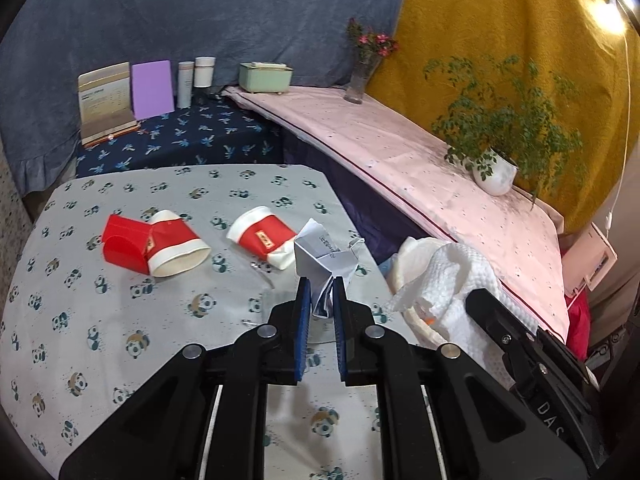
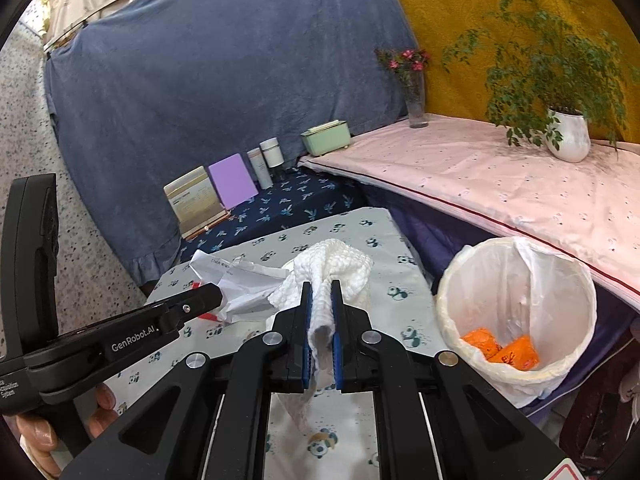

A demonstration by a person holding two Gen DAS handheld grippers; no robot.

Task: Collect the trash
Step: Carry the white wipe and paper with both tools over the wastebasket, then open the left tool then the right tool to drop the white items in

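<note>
Both hands are full right now. The left gripper (image 1: 322,284) has its blue pads clamped on a crumpled piece of white paper (image 1: 326,258) with a bit of print on it, and the paper sticks up out of the jaws, clear of the table (image 1: 120,320) (the one with the panda-print cloth). The right gripper (image 2: 320,292) is pinched tight on a wad of white waffle-textured paper towel (image 2: 332,268), which bunches up above the fingertips and trails down between the pads.

From the right wrist view we can see the left gripper poking in from the left side with its paper, just beside the towel. The bin (image 2: 516,312) sits off the right edge of the table, lined with a thin white plastic bag, with a couple of orange scraps (image 2: 500,350) at the bottom. The towel is near the bin but not over it.

Still lying on the table in the left wrist view: two red-and-white paper cups on their sides. The left cup (image 1: 176,246) lies against a red holder or box (image 1: 124,246), touching it. The other cup (image 1: 262,236) looks squashed at one end and sits just behind the held paper.

Behind it all there's a pink-covered ledge (image 1: 400,152) with a potted plant (image 1: 496,176) and a vase of flowers (image 1: 362,76).
</note>
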